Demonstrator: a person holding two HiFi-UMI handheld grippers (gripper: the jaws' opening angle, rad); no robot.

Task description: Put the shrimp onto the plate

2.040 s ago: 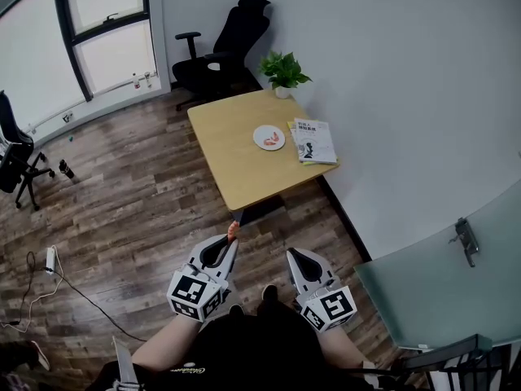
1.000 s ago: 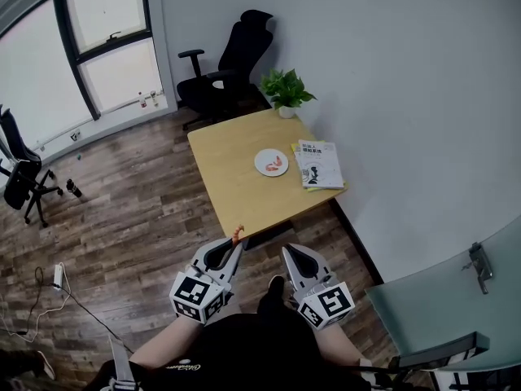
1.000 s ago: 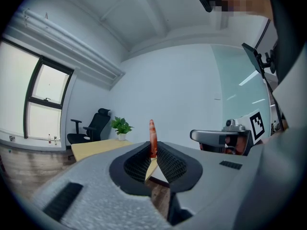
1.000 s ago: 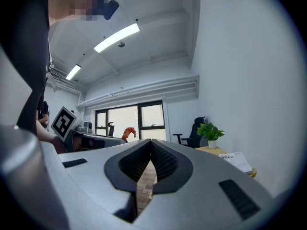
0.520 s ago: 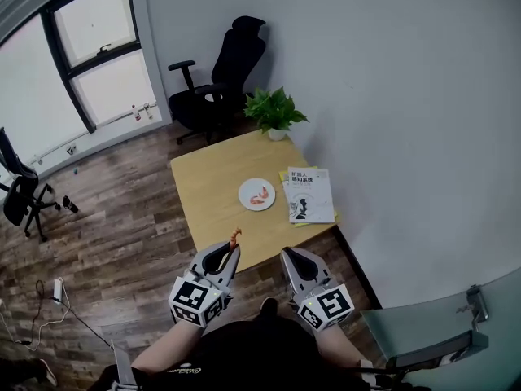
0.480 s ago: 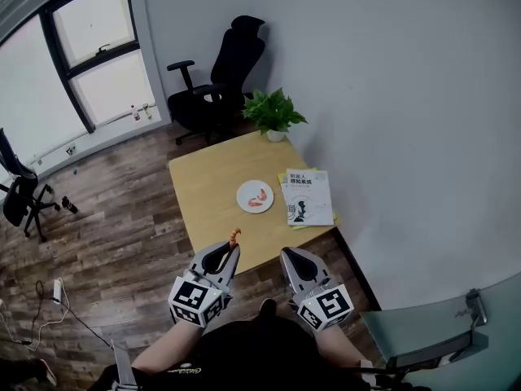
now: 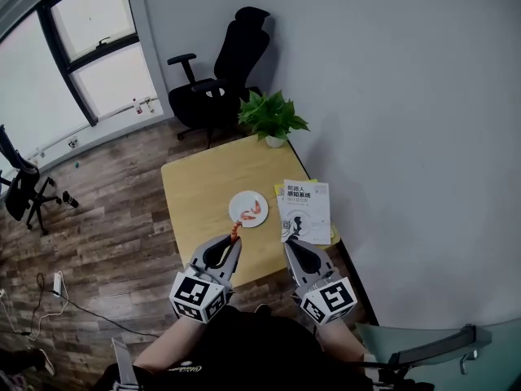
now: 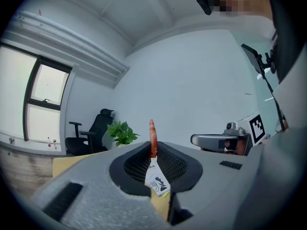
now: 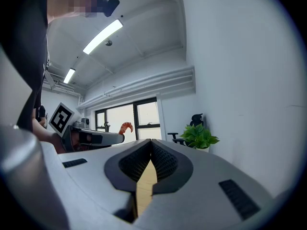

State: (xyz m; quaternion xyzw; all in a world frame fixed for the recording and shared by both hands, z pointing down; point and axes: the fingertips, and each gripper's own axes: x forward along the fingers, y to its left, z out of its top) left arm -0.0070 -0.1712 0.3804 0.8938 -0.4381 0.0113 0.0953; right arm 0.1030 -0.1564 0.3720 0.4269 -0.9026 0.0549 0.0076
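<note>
My left gripper [image 7: 235, 242] is shut on an orange shrimp [image 7: 235, 232], which sticks up from the jaw tips [image 8: 152, 137]. It hovers over the near edge of the wooden table [image 7: 199, 194], just short of the white plate [image 7: 241, 215]. Another shrimp [image 7: 255, 208] lies on that plate. My right gripper [image 7: 287, 245] is beside the left one, shut with nothing in it [image 9: 151, 146]. In the right gripper view the left gripper [image 9: 96, 137] shows with the shrimp [image 9: 126, 127] at its tip.
A book [image 7: 305, 210] lies right of the plate at the table's right side. A potted plant [image 7: 271, 116] stands at the far corner, with a black office chair [image 7: 220, 68] behind. A grey wall runs along the right; wood floor lies to the left.
The table has come much closer in the head view. Both grippers now reach its near edge, the left still holding the shrimp, close to the plate.
</note>
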